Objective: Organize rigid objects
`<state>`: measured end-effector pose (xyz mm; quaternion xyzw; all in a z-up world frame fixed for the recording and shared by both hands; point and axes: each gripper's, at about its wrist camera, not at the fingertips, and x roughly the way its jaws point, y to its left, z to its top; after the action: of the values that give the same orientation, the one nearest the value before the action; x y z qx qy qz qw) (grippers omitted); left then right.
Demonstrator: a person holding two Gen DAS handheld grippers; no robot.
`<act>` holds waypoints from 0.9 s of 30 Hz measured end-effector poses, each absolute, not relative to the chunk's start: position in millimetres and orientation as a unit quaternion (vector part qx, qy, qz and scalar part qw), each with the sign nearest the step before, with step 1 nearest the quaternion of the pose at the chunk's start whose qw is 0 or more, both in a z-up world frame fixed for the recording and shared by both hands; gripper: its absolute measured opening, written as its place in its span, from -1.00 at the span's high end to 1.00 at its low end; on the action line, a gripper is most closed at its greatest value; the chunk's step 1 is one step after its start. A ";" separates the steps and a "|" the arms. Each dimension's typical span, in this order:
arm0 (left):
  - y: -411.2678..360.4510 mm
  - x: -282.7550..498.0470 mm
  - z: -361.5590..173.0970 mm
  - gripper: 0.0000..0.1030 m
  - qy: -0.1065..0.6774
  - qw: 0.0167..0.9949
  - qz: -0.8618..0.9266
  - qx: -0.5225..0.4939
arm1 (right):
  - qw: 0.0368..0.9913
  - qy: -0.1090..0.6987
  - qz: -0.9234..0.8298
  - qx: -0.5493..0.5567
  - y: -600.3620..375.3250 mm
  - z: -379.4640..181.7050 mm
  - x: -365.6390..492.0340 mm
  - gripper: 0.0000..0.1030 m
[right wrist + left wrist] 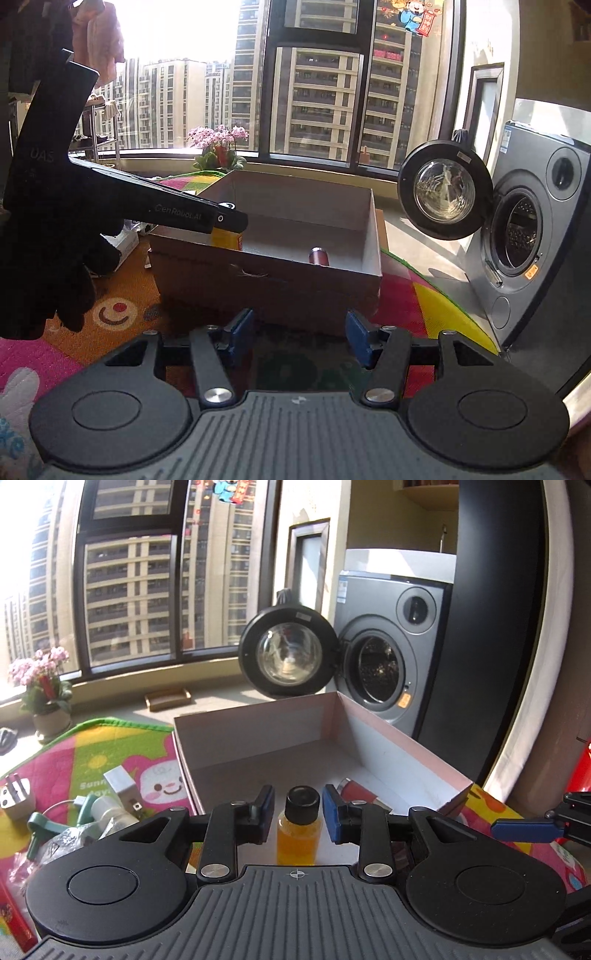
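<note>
A small bottle [299,829] of orange liquid with a black cap stands upright inside the open cardboard box [258,738], between the fingers of my left gripper [298,812]. The blue pads stand apart from the bottle on both sides, so the left gripper is open. A dark red cylinder [356,790] lies in the box to the right; it also shows in the right wrist view [319,256]. My right gripper [300,338] is open and empty, in front of the box's near wall [266,291]. The left gripper [225,221] reaches over the box rim there.
A pile of loose items lies left of the box: a white charger [120,781], a white plug [16,794], a green tool [40,825], plastic bags. A washing machine [391,664] with its door open stands behind. A flower pot [46,701] sits by the window. A colourful mat [424,299] covers the floor.
</note>
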<state>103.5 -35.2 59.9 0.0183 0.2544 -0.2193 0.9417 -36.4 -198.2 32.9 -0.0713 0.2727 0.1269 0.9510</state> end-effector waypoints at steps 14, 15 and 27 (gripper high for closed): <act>144.5 89.4 69.3 0.35 0.265 0.955 0.044 -0.127 | 0.943 0.268 0.165 -0.109 -152.9 38.7 -46.8 -0.27; 151.8 90.7 62.6 0.35 0.281 0.949 0.053 -0.130 | 0.942 0.267 0.170 -0.112 -147.1 39.0 -47.3 -0.27; 169.8 83.3 13.2 0.33 0.314 0.939 0.036 -0.133 | 0.923 0.266 0.259 -0.098 -69.7 89.5 -2.6 -0.42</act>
<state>83.3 169.8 13.2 -0.1330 0.3141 0.0357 0.9393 -2.6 -69.7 89.5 -0.0982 0.2657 0.2590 0.9234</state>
